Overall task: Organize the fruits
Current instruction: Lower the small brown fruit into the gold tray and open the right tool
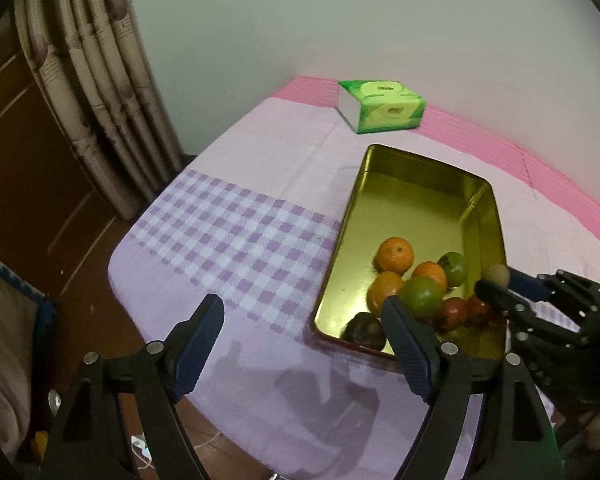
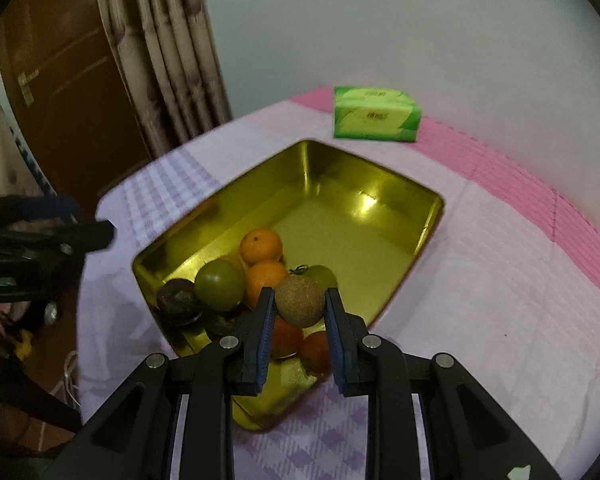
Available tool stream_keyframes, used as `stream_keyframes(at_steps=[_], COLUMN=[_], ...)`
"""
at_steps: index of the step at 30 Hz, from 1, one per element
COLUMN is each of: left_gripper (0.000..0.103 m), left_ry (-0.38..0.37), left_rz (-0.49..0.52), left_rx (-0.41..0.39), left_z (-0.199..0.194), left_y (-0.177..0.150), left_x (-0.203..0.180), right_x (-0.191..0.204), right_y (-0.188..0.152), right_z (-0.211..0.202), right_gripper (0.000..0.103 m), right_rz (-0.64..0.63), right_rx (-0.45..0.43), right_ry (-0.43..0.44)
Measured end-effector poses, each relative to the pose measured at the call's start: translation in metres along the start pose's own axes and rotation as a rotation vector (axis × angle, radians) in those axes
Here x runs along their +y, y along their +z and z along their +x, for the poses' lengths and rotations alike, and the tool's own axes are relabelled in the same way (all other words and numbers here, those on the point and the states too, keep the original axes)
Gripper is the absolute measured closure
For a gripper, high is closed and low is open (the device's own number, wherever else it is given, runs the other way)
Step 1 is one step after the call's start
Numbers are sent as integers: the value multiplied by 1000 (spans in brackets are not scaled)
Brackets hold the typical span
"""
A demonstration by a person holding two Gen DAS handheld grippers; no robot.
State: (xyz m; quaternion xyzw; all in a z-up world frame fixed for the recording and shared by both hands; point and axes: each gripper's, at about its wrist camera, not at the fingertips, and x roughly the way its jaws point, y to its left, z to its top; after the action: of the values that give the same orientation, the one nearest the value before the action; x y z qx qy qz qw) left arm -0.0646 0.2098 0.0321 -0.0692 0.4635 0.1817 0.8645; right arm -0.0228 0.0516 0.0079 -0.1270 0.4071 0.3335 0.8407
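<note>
- While the right gripper (image 2: 300, 312) hung over the near end of the gold tin (image 2: 380, 184), its pads were clenched on a rough brown fruit (image 2: 300, 300) — held above the pile, clear of it.
- Inside the tin, heaped at that near end, lay two oranges (image 2: 261, 246), green fruits (image 2: 219, 290), a dark fruit (image 2: 177, 301) and red fruits (image 2: 315, 350); the far half was bare.
- The left gripper (image 1: 304, 344) stood released with nothing between its pads — one finger over the checked cloth (image 1: 240, 236), the other at the tin's near left corner.
- A green tissue pack (image 1: 380, 106) sat on the surface beyond the tin, well apart from it, near the wall.
</note>
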Motion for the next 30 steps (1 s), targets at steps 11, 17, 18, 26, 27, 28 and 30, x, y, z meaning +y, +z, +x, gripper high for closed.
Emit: stream_keyframes(at_steps=[11, 17, 18, 26, 27, 28, 30], left_gripper=[22, 22, 22, 22, 22, 22, 22], left_ry=[-7, -14, -17, -15, -14, -14, -18], left_rz=[-33, -21, -18, 3, 4, 4, 6], left_rx=[26, 37, 41, 56, 55, 55, 53], left_z=[7, 10, 10, 14, 14, 14, 14], left_y=[-5, -8, -9, -11, -11, -10, -10], left_x=[6, 2, 1, -5, -5, -5, -6], right_x=[3, 6, 5, 9, 10, 10, 10], right_y=[-3, -3, -3, -2, -1, 0, 0], right_z=[28, 33, 33, 22, 20, 16, 6], right_gripper=[79, 79, 79, 52, 47, 43, 38], right_rz=[11, 24, 24, 18, 18, 23, 34], right_rx=[65, 62, 61, 30, 24, 16, -3], right_ry=[-32, -43, -44, -65, -68, -74, -81])
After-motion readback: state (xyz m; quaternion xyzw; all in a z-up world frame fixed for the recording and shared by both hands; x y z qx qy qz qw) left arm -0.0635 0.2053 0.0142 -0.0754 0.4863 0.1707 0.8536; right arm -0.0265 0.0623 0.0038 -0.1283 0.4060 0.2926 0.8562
